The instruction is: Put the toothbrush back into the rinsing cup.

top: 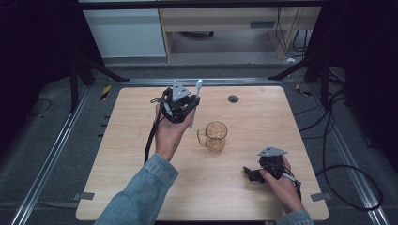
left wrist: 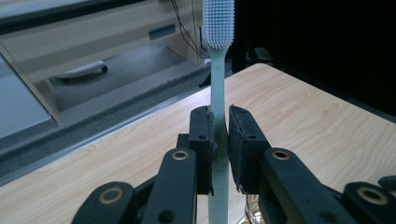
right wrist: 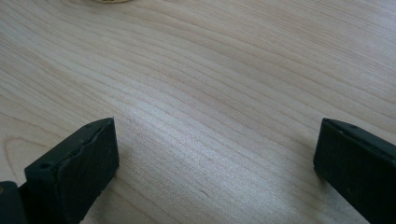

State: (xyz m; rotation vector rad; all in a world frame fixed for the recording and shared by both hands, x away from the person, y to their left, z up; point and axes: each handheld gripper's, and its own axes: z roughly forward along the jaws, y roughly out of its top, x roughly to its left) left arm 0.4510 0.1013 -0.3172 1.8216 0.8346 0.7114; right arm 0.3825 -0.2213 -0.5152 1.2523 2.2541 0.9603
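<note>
Toothbrush is standing upright in the left gripper, beside the amber mug; lowering it in looks next. Left gripper view: jaws are clamping its handle, bristles above. Right gripper view: jaws are gaping wide over bare table.

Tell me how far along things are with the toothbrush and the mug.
Done: the left gripper has picked up the toothbrush and holds it upright by the handle. In hand: it hangs above the table, beside the amber mug. Left: getting it into the mug, probably. The right gripper rests open.
</note>
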